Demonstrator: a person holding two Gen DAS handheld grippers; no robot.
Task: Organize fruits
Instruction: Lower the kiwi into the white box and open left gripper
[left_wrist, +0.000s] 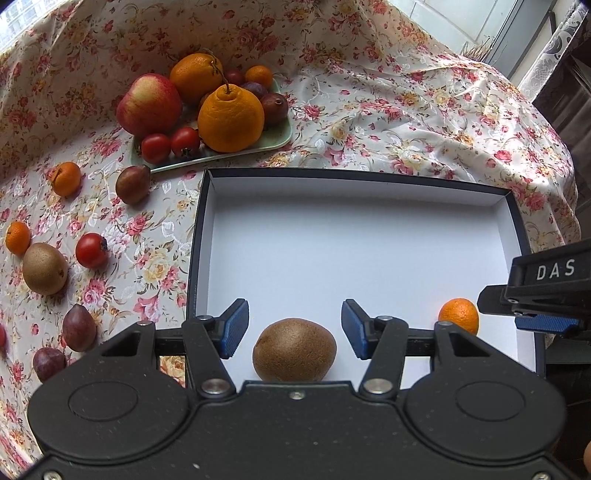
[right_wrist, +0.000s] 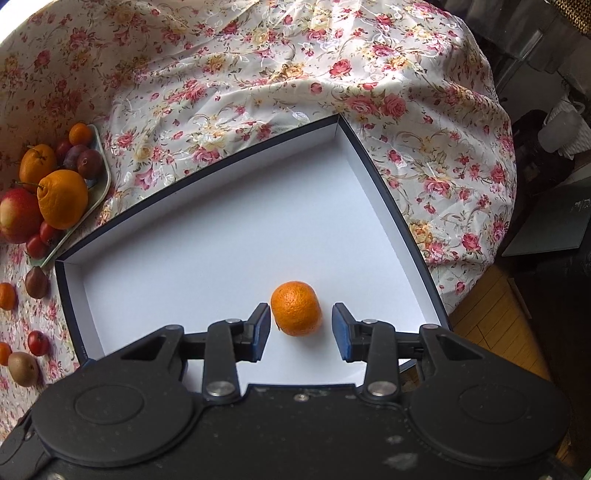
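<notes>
A shallow box (left_wrist: 369, 184) with a white inside and dark rim lies on the flowered cloth; it also shows in the right wrist view (right_wrist: 207, 177). My left gripper (left_wrist: 294, 328) is open, with a brown kiwi (left_wrist: 294, 350) resting on the box floor between its fingers, clear of both pads. My right gripper (right_wrist: 301, 332) is open around a small mandarin (right_wrist: 296, 308) on the box floor; the left pad is very close to it. That mandarin (left_wrist: 458, 315) and the right gripper's fingers (left_wrist: 546, 323) show at the right of the left wrist view.
A pale green plate (left_wrist: 275, 142) behind the box holds an apple (left_wrist: 149, 103), two large oranges (left_wrist: 231, 118), tomatoes and plums. Loose on the cloth left of the box lie mandarins (left_wrist: 65, 178), a kiwi (left_wrist: 44, 268), a tomato (left_wrist: 91, 250) and dark plums (left_wrist: 78, 327). The table edge drops off at right.
</notes>
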